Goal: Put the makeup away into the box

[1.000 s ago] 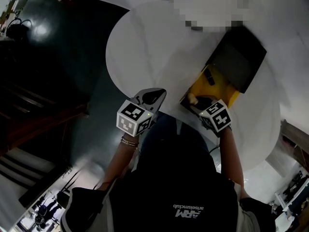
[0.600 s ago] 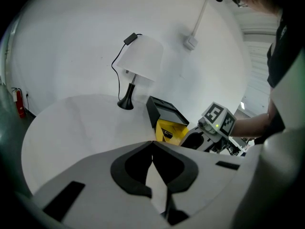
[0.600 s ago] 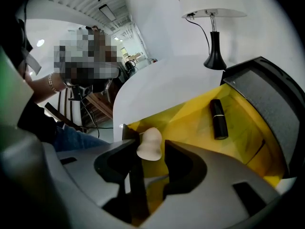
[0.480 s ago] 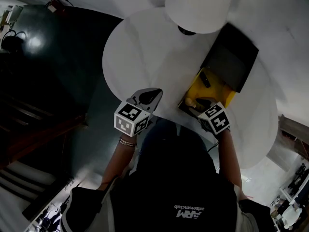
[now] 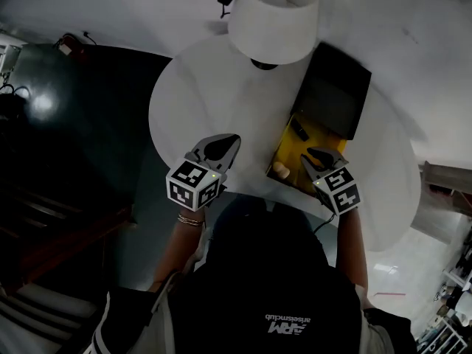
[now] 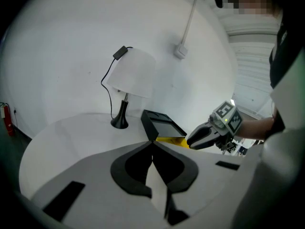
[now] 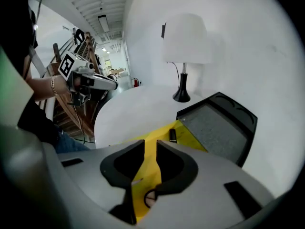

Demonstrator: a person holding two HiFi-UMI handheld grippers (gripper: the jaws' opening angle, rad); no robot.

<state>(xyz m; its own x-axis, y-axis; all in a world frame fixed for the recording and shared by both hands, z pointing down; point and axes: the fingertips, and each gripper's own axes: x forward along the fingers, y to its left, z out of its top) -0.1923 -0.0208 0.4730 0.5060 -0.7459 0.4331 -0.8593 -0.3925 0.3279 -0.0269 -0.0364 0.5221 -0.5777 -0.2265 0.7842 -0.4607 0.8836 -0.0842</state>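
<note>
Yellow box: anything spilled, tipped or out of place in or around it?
Nothing stands out. The yellow box sits flat on the white table, its black lid open; a dark tube and a round beige piece lie inside. No makeup shows on the table around it, and the lamp stands upright.

free: table [image 5: 199, 102] left half | obstacles: lamp [image 5: 273, 24], open box lid [image 5: 333, 93]

On the person's dark top [image 5: 274, 275], at six o'clock in the head view, upside-down print reads "ARM"; the smaller lettering beside it is unclear.
</note>
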